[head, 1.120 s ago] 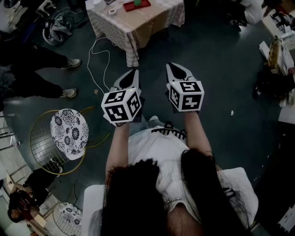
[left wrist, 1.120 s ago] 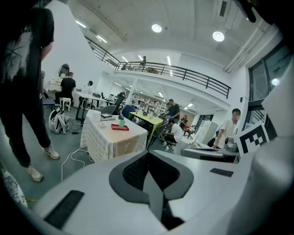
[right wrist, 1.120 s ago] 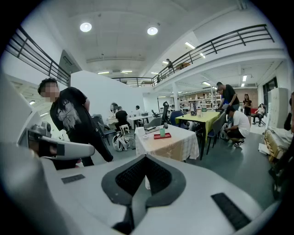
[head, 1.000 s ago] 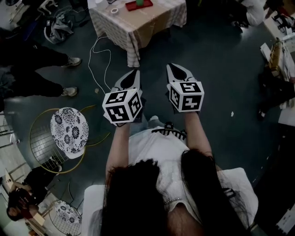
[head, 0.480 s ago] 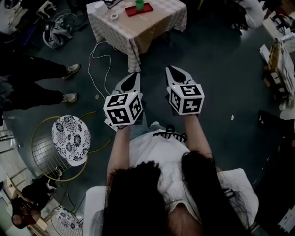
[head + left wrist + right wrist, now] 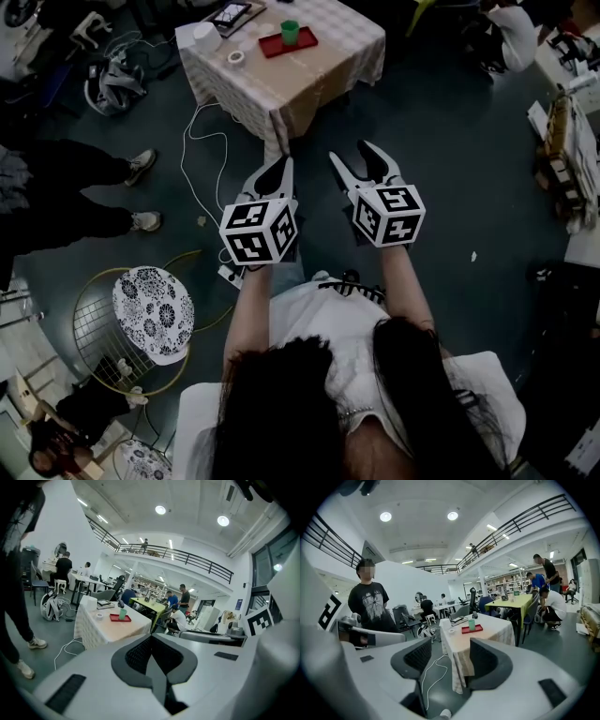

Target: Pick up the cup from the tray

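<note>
A green cup (image 6: 290, 32) stands upright on a red tray (image 6: 302, 41) on a small table with a checked cloth (image 6: 319, 80), some way ahead of both grippers. The cup (image 6: 122, 614) shows small and distant in the left gripper view, as does the cup (image 6: 471, 625) on its tray (image 6: 478, 629) in the right gripper view. My left gripper (image 6: 281, 169) is held over the floor, shut and empty. Beside it my right gripper (image 6: 352, 155) is open; its jaws have just been opening, with nothing between them. The left gripper (image 6: 152, 637) and right gripper (image 6: 450, 648) both point toward the table.
On the table also lie a tape roll (image 6: 236, 57), a white container (image 6: 205, 36) and a tablet (image 6: 230, 14). A white cable (image 6: 202, 122) trails on the floor. A patterned stool (image 6: 153, 302) and a person's legs (image 6: 94, 187) are at the left.
The table with the tray and cup has come closer in the head view as both grippers moved forward. The right jaws went from shut to open; the left stayed shut.
</note>
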`<state>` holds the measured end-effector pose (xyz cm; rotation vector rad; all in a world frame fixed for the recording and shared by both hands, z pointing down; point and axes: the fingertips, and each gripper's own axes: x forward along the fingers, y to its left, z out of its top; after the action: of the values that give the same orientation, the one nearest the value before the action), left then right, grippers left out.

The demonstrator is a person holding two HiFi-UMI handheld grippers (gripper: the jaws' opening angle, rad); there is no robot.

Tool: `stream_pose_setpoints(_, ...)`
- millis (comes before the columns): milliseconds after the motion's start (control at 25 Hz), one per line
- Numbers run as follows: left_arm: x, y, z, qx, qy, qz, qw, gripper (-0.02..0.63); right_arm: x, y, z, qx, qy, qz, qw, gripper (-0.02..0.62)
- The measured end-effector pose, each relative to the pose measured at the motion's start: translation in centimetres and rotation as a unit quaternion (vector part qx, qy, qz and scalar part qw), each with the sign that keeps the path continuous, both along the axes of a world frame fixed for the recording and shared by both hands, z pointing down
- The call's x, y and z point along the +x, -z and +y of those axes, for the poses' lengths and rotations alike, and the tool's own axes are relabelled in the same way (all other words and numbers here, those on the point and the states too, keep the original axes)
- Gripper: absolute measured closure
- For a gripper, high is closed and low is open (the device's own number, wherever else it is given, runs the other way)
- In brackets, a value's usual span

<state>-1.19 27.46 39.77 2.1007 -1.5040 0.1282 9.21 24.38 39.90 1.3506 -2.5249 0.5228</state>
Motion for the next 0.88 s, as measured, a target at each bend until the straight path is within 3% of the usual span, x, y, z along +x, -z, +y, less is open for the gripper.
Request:
stream_pose_setpoints(560, -4.4, 1.1, -9.3, 0.004, 0.002, 0.007, 1.0000, 0.601, -4.5, 1.2, -8.5, 0.007, 0.001, 0.017, 1.000, 0.321)
stream_pose_setpoints(880, -6.5, 0.6, -13.1, -0.001, -0.019, 0.012, 0.9998, 0.601, -7.0, 0.7, -11.8, -0.002, -0.007, 0.023, 1.000, 0.314)
